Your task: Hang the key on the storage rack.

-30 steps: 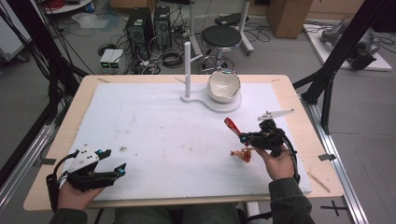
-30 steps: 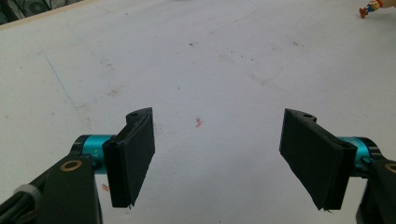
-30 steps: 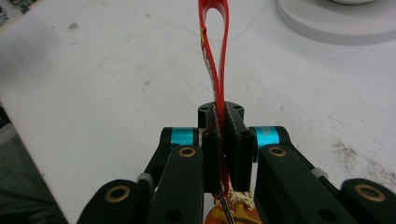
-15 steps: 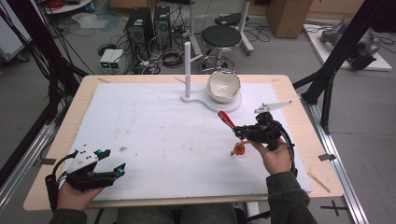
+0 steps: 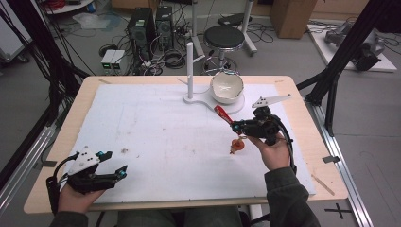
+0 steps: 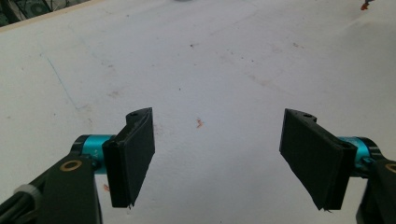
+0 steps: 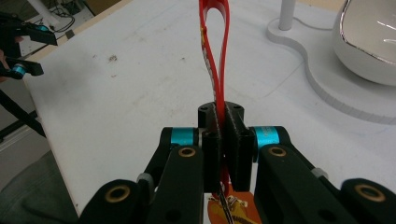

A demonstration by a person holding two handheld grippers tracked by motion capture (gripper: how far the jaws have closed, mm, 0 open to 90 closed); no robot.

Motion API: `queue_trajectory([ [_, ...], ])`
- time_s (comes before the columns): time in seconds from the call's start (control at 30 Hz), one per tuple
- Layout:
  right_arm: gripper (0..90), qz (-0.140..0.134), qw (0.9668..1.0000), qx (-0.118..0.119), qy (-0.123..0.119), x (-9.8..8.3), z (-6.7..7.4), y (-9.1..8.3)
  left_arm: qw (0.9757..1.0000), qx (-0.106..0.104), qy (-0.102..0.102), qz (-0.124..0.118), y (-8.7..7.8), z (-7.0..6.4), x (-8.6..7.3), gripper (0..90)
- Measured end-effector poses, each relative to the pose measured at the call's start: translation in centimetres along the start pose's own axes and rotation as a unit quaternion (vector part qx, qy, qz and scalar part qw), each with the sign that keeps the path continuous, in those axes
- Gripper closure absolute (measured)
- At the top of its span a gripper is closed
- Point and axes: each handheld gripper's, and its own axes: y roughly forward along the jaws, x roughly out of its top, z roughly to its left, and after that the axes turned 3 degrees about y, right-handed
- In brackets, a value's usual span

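At the near left corner of the counter (image 5: 56,142), the left hand (image 5: 71,196) lies low with its left claw (image 5: 113,164) pointing across the white mat (image 5: 156,137). Its two black jaws stand wide apart with nothing between them, and the left gripper view shows bare mat with small orange spots under them. Far to the right, the right hand (image 5: 272,153) is lifted above the mat, with the right claw (image 5: 232,126) pointing left and toward the far side. Its jaws are pressed together on a red strap (image 5: 222,114). The strap is thin, shiny and bent into a long loop, and it sticks out past the jaws toward the white bowl (image 5: 227,87). A small orange charm (image 5: 236,144) hangs below the claw, just above the mat. The bowl sits on a white stand (image 5: 198,100) with a tall post, near the far edge.
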Motion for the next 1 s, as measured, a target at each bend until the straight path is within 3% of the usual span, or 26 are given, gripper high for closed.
queue_trajectory([
  [0.53, 85.9, -0.007, 0.9998, 0.014, -0.012, 2.9, 0.3, 1.6, 1.0000, 0.000, -0.002, -0.002, -0.1, 0.0, 0.0, 26.8],
  [1.0, 85.9, -0.014, 0.9998, 0.011, -0.013, 5.1, 0.0, 2.6, 1.0000, -0.001, -0.001, -0.002, -0.1, 0.1, 0.0, 26.8],
])
